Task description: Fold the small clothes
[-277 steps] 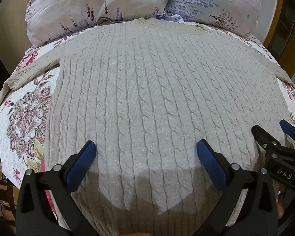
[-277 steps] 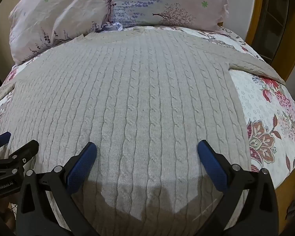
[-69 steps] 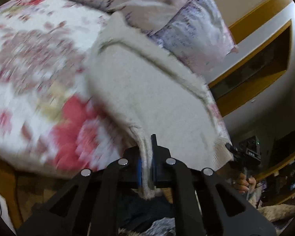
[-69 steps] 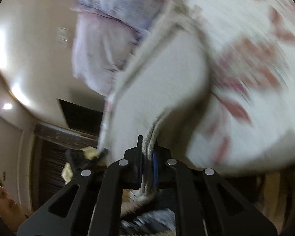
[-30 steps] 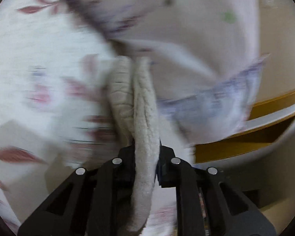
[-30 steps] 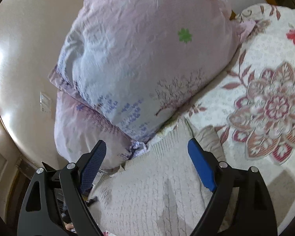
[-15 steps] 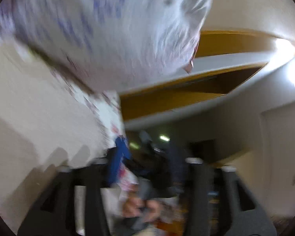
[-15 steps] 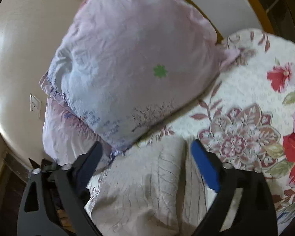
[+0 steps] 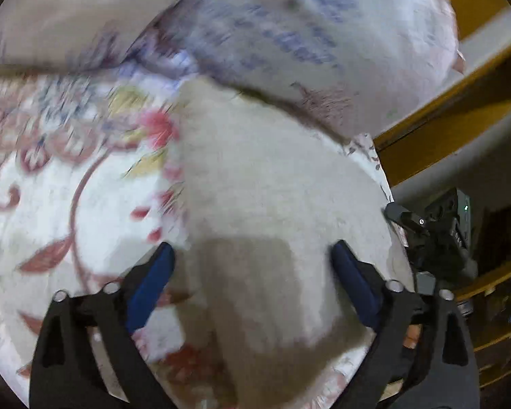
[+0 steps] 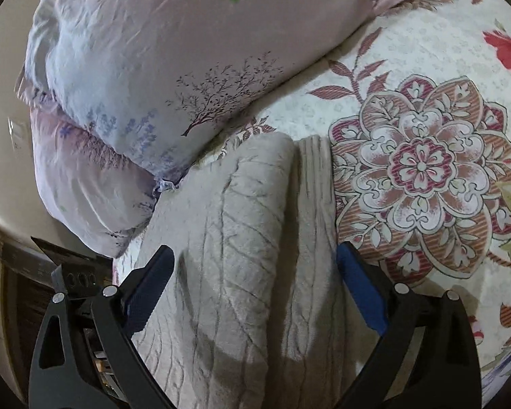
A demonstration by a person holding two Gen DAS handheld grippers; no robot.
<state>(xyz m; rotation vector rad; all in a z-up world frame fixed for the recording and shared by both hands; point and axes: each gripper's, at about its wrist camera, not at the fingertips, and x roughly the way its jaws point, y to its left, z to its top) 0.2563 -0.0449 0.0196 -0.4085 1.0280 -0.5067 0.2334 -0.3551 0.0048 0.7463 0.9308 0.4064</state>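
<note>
Sweater (image 10: 242, 238) lies doubled over on the floral bedspread (image 10: 426, 170), just beside the pillows (image 10: 153, 68); we judge one fold done, more left. Our left gripper (image 9: 252, 279) and right gripper (image 10: 252, 279) hang spread apart above it, grasping nothing.

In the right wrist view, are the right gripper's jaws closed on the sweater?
No, the right gripper has its jaws spread wide above the folded sweater, gripping nothing.
</note>
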